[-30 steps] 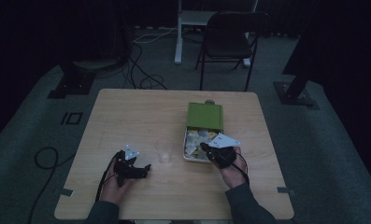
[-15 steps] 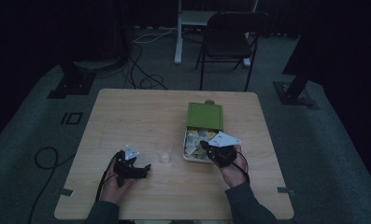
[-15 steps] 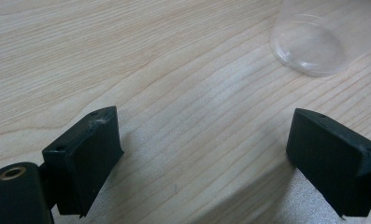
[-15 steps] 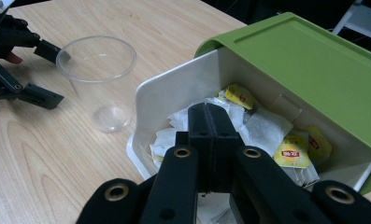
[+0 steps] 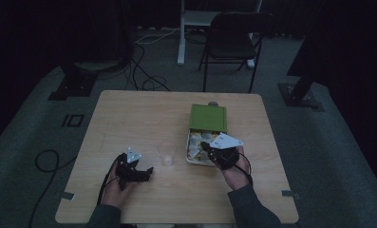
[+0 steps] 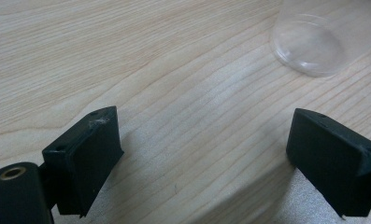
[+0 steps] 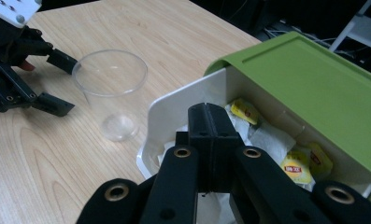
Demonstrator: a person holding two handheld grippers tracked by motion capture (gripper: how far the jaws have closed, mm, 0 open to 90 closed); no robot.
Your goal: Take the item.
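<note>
A clear plastic cup (image 5: 166, 153) (image 7: 109, 88) (image 6: 309, 44) stands empty on the wooden table (image 5: 143, 114). To its right is a white box (image 5: 192, 153) (image 7: 183, 100) of yellow-tagged tea bags (image 7: 295, 168), with its green lid (image 5: 208, 117) (image 7: 309, 70) swung back. My right gripper (image 5: 206, 145) (image 7: 210, 112) hovers over the box's near end, jaws pressed together; I see nothing between them. My left gripper (image 5: 146, 172) (image 6: 204, 154) (image 7: 73, 86) rests low over the table, left of the cup, wide open and empty, pointing toward the cup.
A dark folding chair (image 5: 236, 40) and a white table leg (image 5: 181, 33) stand beyond the far edge. Cables (image 5: 143, 76) lie on the floor at left. Bare wood (image 5: 129, 118) spreads across the table's far left half.
</note>
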